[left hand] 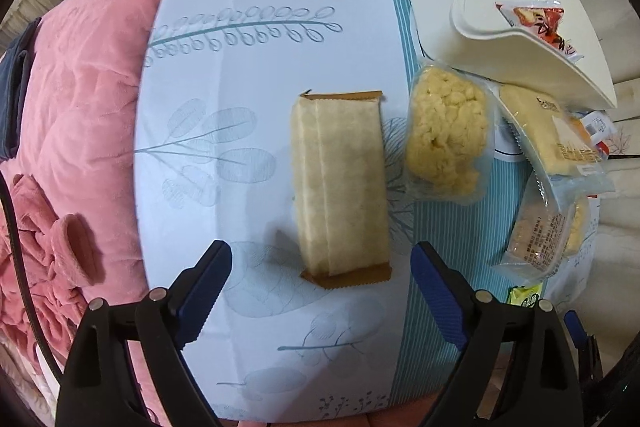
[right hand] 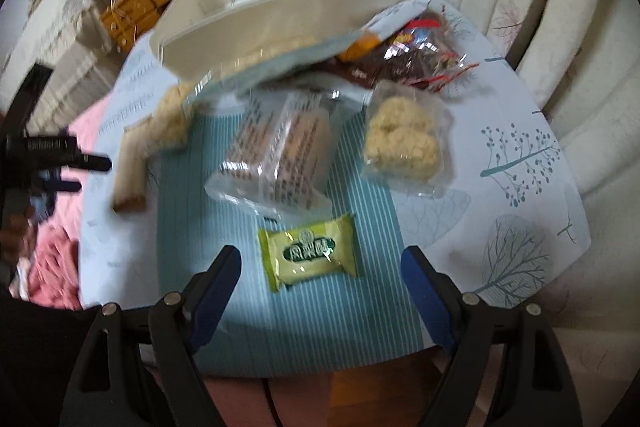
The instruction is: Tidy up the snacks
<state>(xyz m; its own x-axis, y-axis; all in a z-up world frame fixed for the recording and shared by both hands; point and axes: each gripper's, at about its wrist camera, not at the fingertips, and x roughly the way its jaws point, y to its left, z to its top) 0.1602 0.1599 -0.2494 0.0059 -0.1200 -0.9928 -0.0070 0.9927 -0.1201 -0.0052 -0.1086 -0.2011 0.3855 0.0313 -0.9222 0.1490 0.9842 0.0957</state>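
A long pale snack bar (left hand: 342,183) with brown sealed ends lies on the light blue patterned tablecloth (left hand: 260,67). My left gripper (left hand: 322,287) hangs open just above its near end, one blue finger on each side. In the right wrist view a small green snack packet (right hand: 310,255) lies on the striped part of the cloth. My right gripper (right hand: 322,281) stands open over it, the pads apart from it. The same bar (right hand: 130,167) shows at the left there, with the left gripper (right hand: 76,173) beside it.
A white bin (left hand: 520,27) (right hand: 280,7) stands at the back with a red packet (left hand: 536,23) inside. Clear bags of yellow puffed snacks (left hand: 446,139) (right hand: 402,141), a clear wrapped pack (right hand: 280,155) and dark red packets (right hand: 404,55) crowd the cloth. Pink bedding (left hand: 80,147) lies left of the table.
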